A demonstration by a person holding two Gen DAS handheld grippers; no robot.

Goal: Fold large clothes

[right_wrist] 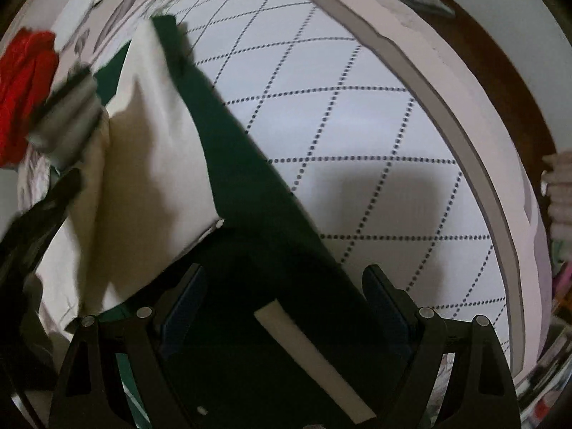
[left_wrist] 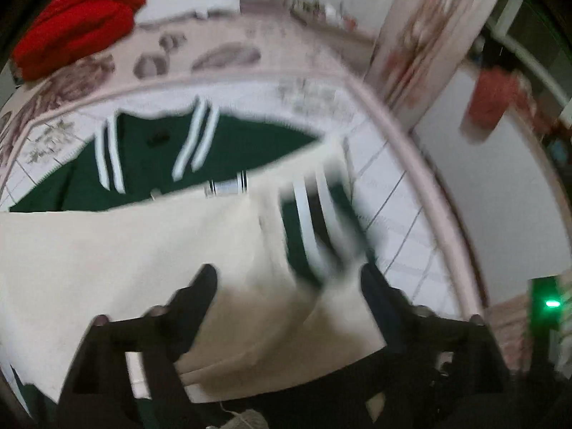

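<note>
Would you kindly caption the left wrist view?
Open left gripper above a green-and-cream jacket on the bed.

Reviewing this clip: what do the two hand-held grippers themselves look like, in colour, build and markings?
Both are matte black plastic. The left hand-held gripper has two tapered black fingers on angular arms with round fasteners. The right hand-held gripper has cut-out triangular arms, silver pivot screws and dark blue ribbed pads. No cables, sleeves or markings show.

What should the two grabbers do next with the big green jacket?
Probably pull both grippers back and away. The left gripper and right gripper both look open, with the green jacket and its cream lining lying loose between the fingers on the bed, so this fold seems laid down.
</note>
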